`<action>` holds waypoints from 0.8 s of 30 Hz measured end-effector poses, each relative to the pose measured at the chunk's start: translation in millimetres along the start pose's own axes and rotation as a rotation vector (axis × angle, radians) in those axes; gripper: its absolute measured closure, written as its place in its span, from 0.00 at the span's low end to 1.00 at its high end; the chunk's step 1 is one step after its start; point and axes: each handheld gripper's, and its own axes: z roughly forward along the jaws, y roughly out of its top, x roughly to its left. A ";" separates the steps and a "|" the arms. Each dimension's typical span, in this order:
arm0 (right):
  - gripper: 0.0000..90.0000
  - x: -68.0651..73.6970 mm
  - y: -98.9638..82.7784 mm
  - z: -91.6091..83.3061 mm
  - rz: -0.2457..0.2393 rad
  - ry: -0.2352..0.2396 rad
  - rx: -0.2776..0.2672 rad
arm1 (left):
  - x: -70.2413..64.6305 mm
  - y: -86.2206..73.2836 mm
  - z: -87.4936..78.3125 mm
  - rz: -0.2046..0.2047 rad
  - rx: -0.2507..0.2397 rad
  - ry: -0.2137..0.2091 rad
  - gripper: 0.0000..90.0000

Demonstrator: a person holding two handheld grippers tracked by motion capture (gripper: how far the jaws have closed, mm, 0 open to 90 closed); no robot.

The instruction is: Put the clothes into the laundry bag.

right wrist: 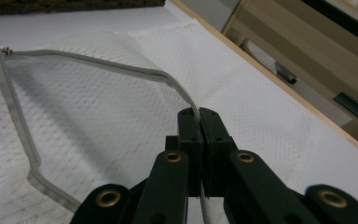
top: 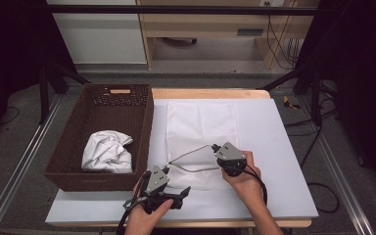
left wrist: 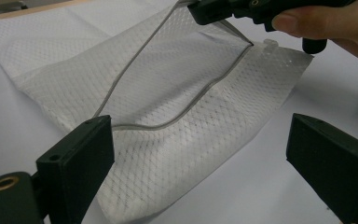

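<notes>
A white mesh bag [top: 201, 128] lies flat on the white table top [top: 279, 166], its grey zipper edge [top: 190, 152] pulled apart into a wide mouth. My right gripper [top: 216, 148] is shut on the upper zipper edge [right wrist: 121, 65] and holds it lifted above the lower layer; the pinch shows in the right gripper view [right wrist: 198, 114]. My left gripper [top: 180, 193] stands open at the bag's near left corner. In the left gripper view its jaws [left wrist: 200, 135] stand wide apart in front of the mesh bag [left wrist: 168, 140], touching nothing, with the right gripper [left wrist: 205, 11] farther off.
A brown wicker basket [top: 144, 122] stands at the table's left, with a crumpled white cloth [top: 106, 151] inside. The table's wooden edge [top: 205, 93] runs along the far side. Beyond it are a shelf unit and cables on the floor.
</notes>
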 end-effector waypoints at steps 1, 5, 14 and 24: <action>0.99 0.6 -0.5 0.3 0.001 0.001 0.003 | -0.8 1.7 -1.1 0.003 0.003 -0.008 0.10; 0.98 1.9 -1.4 0.7 -0.009 0.010 0.014 | -4.6 9.1 -6.3 0.038 0.001 -0.046 0.11; 0.98 0.7 -2.2 0.4 0.005 0.012 0.005 | 4.6 28.3 -28.9 0.020 -0.056 -0.053 0.08; 0.97 -1.7 -5.2 -1.2 0.015 0.019 -0.003 | 65.3 99.7 -94.2 0.109 -0.013 0.096 0.12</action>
